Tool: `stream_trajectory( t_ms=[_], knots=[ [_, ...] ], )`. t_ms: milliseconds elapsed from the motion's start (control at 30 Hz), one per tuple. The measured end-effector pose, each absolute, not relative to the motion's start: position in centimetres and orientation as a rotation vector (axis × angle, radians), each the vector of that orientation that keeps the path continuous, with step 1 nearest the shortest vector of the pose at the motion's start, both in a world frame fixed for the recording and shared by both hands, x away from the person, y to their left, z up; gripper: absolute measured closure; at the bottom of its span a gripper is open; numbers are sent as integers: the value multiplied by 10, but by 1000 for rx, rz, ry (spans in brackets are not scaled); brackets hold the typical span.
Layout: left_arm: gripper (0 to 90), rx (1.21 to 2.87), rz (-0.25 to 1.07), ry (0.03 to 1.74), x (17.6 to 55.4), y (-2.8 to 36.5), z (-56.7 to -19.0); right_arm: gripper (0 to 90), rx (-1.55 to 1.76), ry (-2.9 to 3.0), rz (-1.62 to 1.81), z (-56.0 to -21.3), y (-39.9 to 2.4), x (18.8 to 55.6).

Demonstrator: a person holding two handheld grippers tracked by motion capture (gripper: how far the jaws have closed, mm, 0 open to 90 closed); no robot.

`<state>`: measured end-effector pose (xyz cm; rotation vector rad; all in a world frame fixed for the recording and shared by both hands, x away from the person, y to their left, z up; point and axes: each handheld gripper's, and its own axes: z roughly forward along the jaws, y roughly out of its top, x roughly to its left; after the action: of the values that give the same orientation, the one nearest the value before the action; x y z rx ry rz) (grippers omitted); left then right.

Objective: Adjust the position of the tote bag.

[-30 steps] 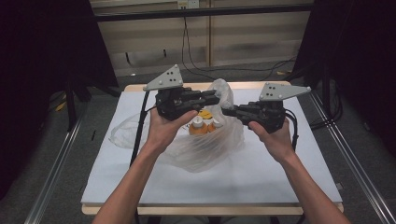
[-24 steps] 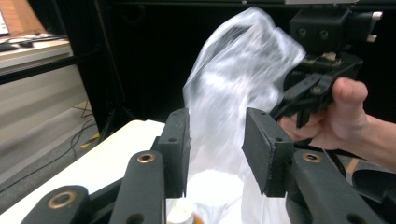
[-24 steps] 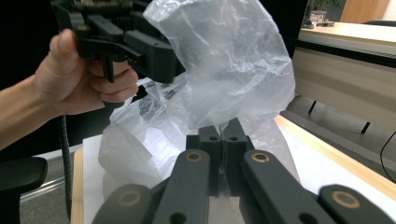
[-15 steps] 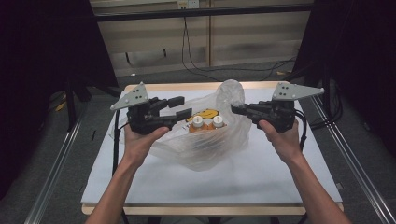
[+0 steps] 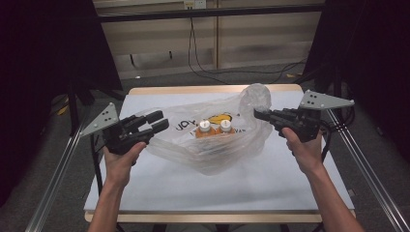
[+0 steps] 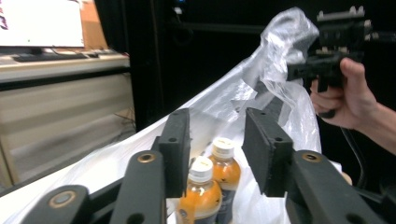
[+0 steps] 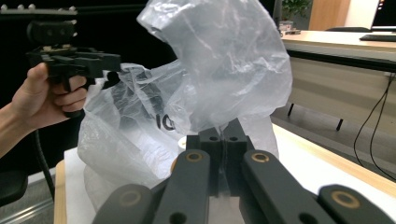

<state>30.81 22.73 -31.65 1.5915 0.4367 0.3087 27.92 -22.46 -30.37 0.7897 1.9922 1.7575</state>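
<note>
A clear plastic bag (image 5: 217, 145) lies on the white table (image 5: 159, 188) with two orange bottles (image 5: 212, 128) with white caps standing inside it. My right gripper (image 5: 258, 115) is shut on the bag's right top edge, and the film (image 7: 219, 60) billows up above my shut gripper (image 7: 223, 135). At the bag's left end my left gripper (image 5: 160, 121) is open. Looking along the open left gripper (image 6: 217, 140), I see the bottles (image 6: 203, 186) through the bag (image 6: 280, 51), with nothing between the jaws.
The table's wooden far edge (image 5: 193, 90) borders a floor with cables. Metal rails (image 5: 53, 183) run along both sides of the table. White tabletop stretches in front of the bag.
Both hands have drawn apart from over the bag: the left gripper went left and now stands open, the right gripper went right with the bag's edge, spreading the bag out.
</note>
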Motion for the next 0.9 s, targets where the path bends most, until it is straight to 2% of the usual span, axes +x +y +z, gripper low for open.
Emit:
stream_trajectory(
  t_ms=[233, 433, 567, 900],
  knots=[
    [473, 1583, 354, 498, 306, 259, -316, 900, 807, 1970, 1756, -308, -229, 279],
    [396, 1567, 374, 562, 313, 287, -322, 900, 823, 1960, 1743, -312, -231, 282],
    [375, 1527, 378, 586, 311, 302, -322, 900, 839, 1948, 1745, -312, -235, 283],
    [271, 1573, 341, 576, 316, 302, -331, 900, 888, 1918, 1739, -318, -251, 283]
  ],
)
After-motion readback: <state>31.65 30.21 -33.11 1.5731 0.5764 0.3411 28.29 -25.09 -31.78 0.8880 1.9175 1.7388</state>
